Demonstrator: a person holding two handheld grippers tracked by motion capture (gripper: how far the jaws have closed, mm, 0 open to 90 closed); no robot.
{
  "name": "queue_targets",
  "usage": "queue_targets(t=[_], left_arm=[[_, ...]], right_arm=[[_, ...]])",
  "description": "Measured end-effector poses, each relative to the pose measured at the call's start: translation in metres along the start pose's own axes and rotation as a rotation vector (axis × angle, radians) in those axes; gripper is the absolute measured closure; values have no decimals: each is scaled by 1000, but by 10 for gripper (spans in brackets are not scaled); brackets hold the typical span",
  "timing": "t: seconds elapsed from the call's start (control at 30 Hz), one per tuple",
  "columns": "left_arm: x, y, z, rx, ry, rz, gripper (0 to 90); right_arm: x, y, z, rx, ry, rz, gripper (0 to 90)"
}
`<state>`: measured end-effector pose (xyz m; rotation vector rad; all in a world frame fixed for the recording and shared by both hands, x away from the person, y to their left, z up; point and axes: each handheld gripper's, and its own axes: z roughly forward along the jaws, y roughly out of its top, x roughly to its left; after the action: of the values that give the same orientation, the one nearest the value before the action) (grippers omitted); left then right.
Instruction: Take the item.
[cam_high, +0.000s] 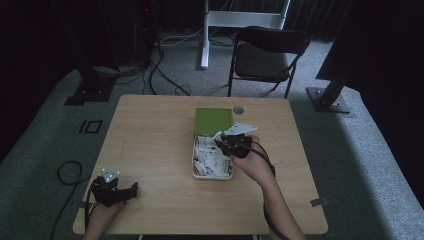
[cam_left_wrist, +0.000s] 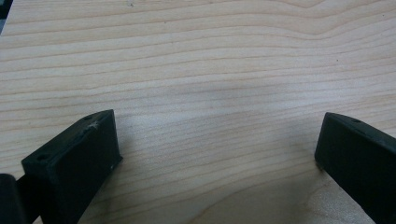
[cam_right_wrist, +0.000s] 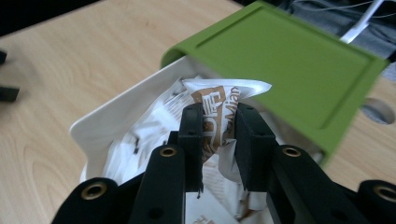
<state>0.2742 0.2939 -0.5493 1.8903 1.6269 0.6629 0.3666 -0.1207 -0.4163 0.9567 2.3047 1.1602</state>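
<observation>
A white box (cam_high: 196, 172) with a green lid (cam_high: 213, 120) slid partway back stands at the middle of the table, with several white and brown sachets (cam_high: 207, 155) inside. My right gripper (cam_high: 220, 141) is over the box, shut on one sachet (cam_right_wrist: 219, 114) whose top sticks up between the jaws in the right gripper view (cam_right_wrist: 218, 126). The green lid (cam_right_wrist: 285, 60) lies just behind it, above the box wall (cam_right_wrist: 116, 119). My left gripper (cam_high: 134, 187) rests near the table's front left corner, open, with only bare wood between its jaws (cam_left_wrist: 219, 144).
The wooden table (cam_high: 150, 130) has a round grommet (cam_high: 238, 109) behind the box. A black folding chair (cam_high: 267, 55) and a white stand (cam_high: 205, 30) are on the carpet beyond the table. Cables trail on the floor at left.
</observation>
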Motion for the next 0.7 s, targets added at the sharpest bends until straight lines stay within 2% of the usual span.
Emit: queue_targets(t=[0.13,0.4,0.57,0.7], left_arm=[[0,0,0,-1,0,-1,6],[0,0,0,0,0,-3,6],[0,0,0,0,0,-1,7],[0,0,0,0,0,-2,6]], right_arm=[[-9,0,-9,-29,-32,16,739],[-32,-7,-24,-93,-126,88,739],[-48,-14,-25,-94,-194,121,739],[-60,-23,-19,-85,-238,160,739]])
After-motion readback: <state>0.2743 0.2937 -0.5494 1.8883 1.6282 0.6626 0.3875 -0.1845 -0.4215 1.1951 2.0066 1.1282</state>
